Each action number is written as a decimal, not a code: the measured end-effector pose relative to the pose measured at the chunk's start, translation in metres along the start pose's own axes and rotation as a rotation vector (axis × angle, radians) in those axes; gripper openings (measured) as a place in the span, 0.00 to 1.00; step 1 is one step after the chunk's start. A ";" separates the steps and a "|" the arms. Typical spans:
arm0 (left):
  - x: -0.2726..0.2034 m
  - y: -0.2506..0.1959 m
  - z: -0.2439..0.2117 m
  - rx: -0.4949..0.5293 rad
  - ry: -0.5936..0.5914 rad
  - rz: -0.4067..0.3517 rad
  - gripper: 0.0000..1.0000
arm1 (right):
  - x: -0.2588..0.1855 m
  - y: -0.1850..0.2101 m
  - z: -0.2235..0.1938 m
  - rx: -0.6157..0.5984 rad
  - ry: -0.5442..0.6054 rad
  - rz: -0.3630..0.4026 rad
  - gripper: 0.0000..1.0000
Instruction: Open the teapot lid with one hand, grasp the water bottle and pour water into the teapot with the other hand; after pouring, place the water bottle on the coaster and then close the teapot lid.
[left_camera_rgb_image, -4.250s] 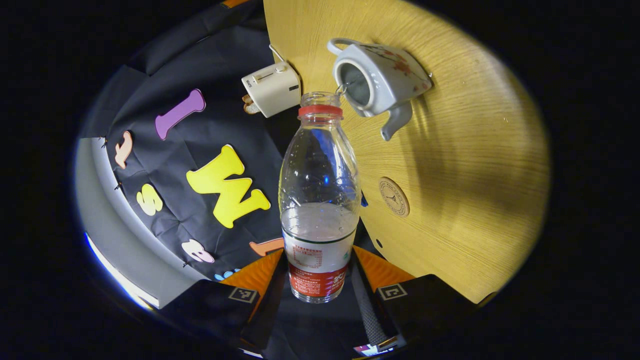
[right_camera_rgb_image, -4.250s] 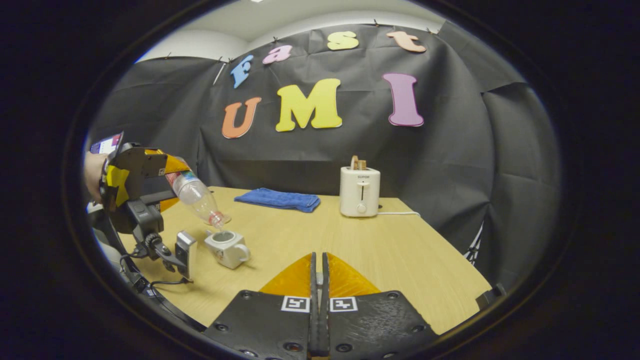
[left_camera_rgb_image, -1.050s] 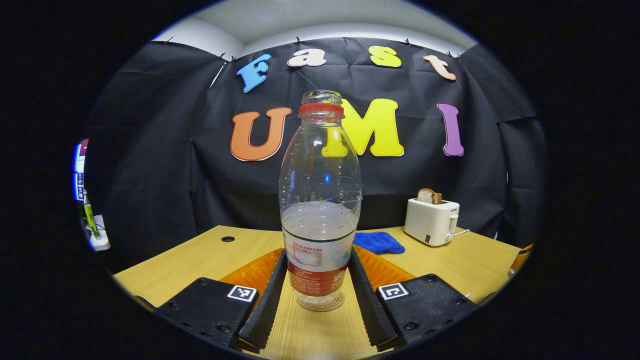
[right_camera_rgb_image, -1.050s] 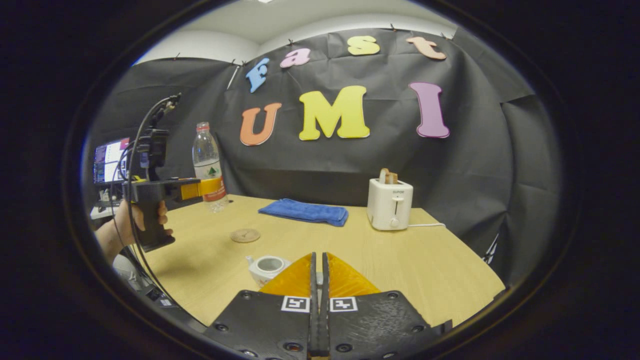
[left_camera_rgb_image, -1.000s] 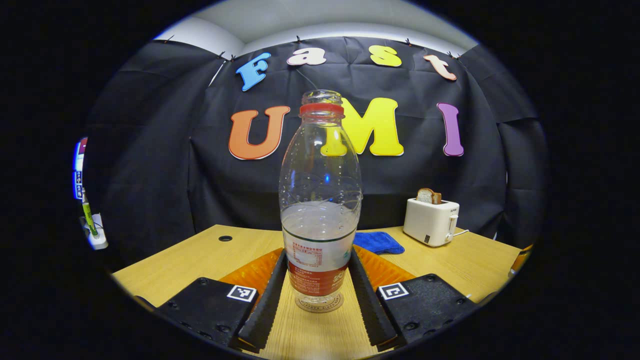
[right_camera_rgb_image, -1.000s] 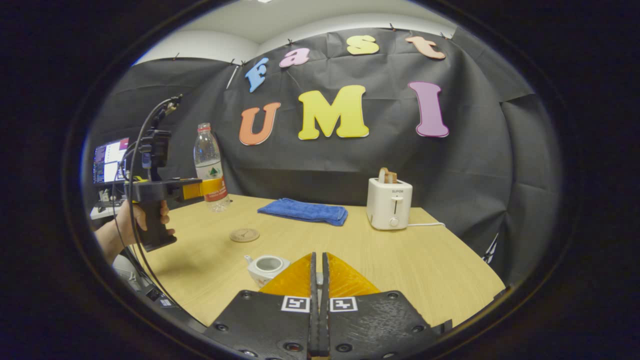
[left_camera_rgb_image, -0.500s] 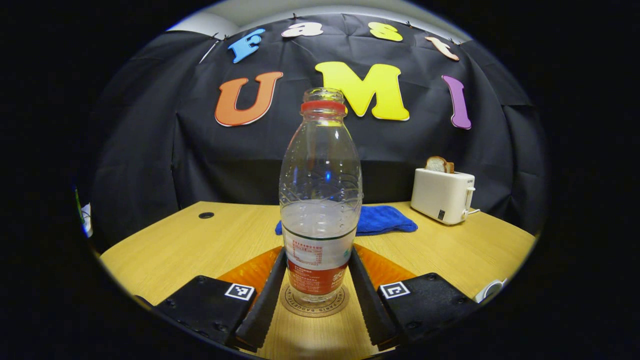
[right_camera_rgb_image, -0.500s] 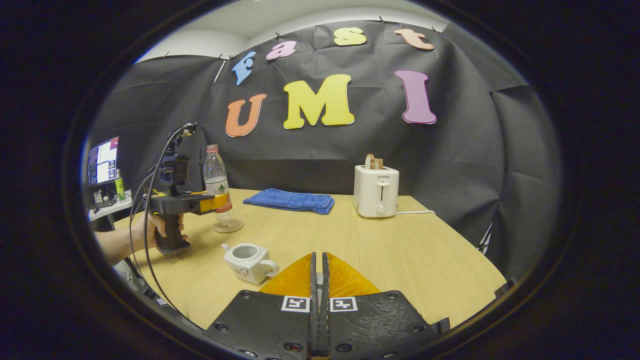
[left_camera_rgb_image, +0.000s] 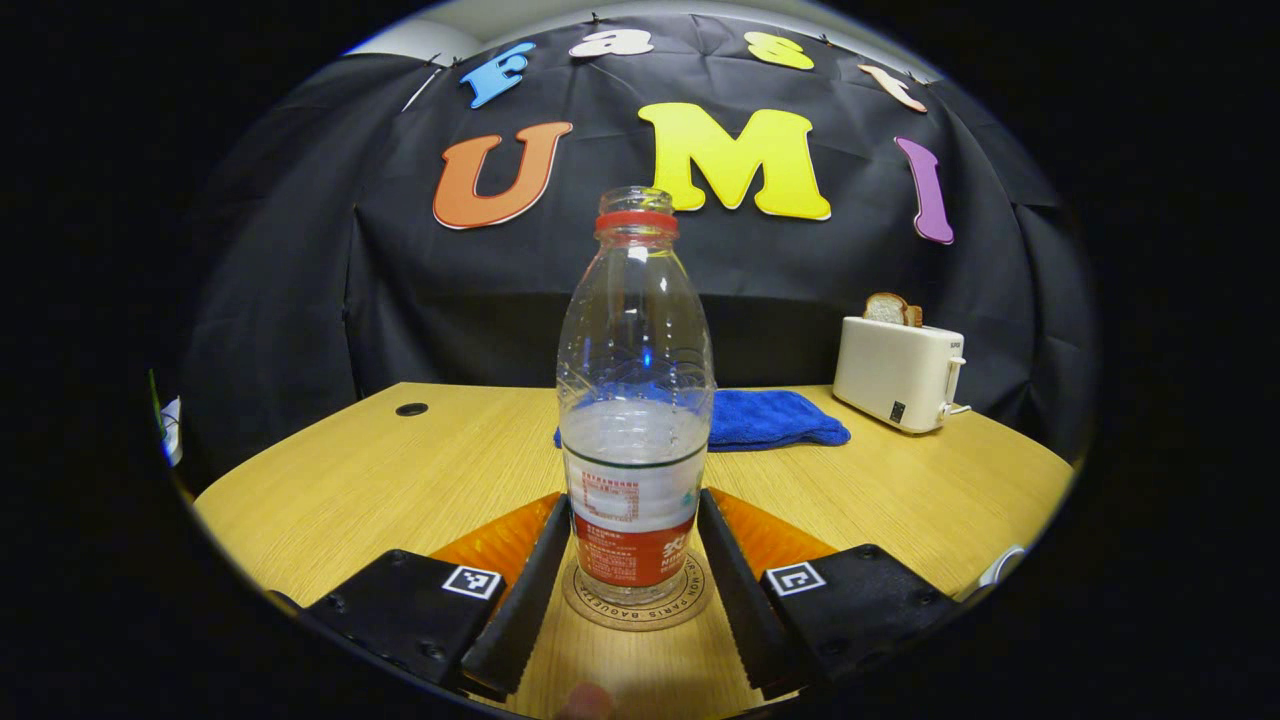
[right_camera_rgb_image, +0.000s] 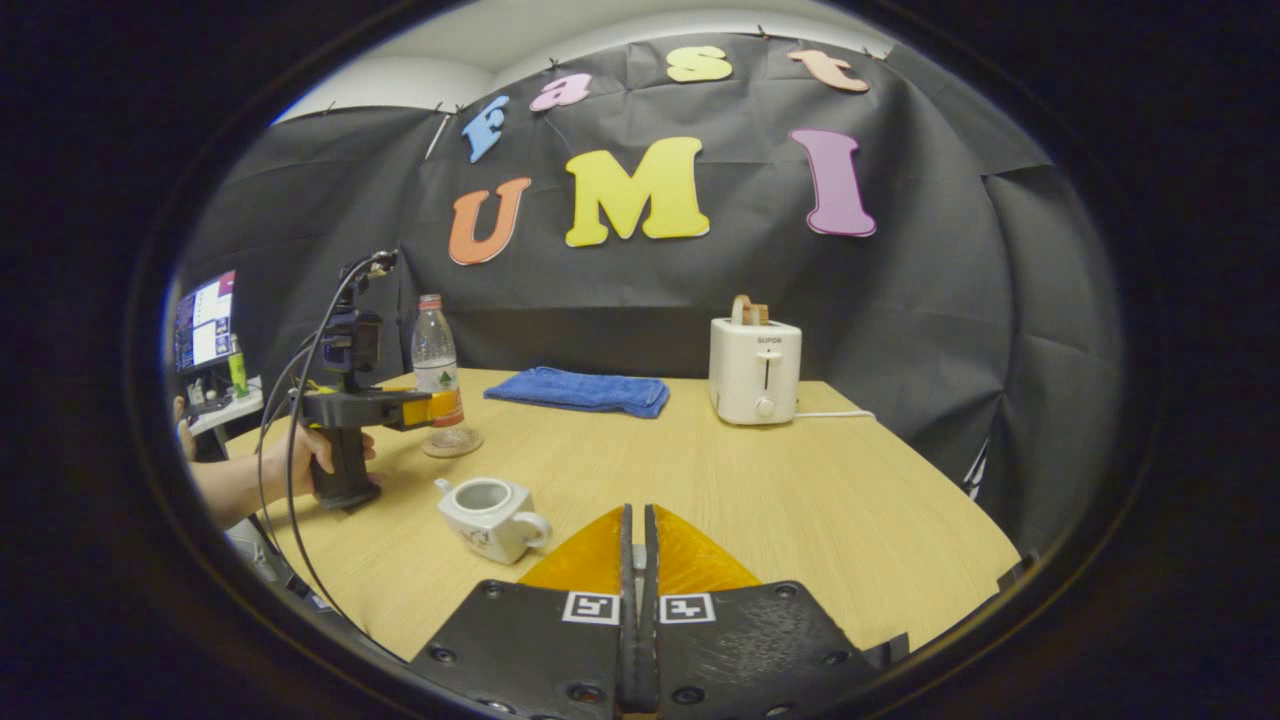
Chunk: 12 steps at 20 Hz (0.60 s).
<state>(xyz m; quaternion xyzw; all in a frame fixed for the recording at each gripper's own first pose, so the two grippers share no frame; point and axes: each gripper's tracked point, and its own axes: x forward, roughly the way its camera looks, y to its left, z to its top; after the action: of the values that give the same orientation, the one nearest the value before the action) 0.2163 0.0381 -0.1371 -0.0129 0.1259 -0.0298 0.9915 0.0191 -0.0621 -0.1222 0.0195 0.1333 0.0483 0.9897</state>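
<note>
The water bottle (left_camera_rgb_image: 636, 420) stood upright on the coaster (left_camera_rgb_image: 636, 604), uncapped and partly full, between the fingers of the left claw (left_camera_rgb_image: 633, 575), which looked clamped on its labelled base. On the worktop (right_camera_rgb_image: 800, 500), near the coaster, sat the lidless teapot (right_camera_rgb_image: 490, 518). The right claw (right_camera_rgb_image: 637, 560) hung nearer, its fingers together. Farther back lay a blue cloth (right_camera_rgb_image: 578, 390) and a toaster (right_camera_rgb_image: 755, 372).
</note>
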 end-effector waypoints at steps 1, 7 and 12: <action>-0.001 0.000 -0.001 -0.001 0.003 -0.001 0.86 | 0.000 0.001 0.000 -0.002 0.000 0.002 0.00; -0.009 -0.001 -0.003 -0.014 0.017 -0.014 1.00 | -0.003 0.007 0.005 -0.014 -0.006 0.009 0.00; -0.039 0.003 -0.006 -0.019 0.044 -0.018 1.00 | 0.000 0.028 0.014 -0.027 -0.024 0.052 0.00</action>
<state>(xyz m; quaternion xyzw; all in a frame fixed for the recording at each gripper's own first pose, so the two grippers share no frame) 0.1772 0.0432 -0.1333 -0.0228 0.1477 -0.0379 0.9880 0.0199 -0.0347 -0.1067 0.0100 0.1202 0.0753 0.9898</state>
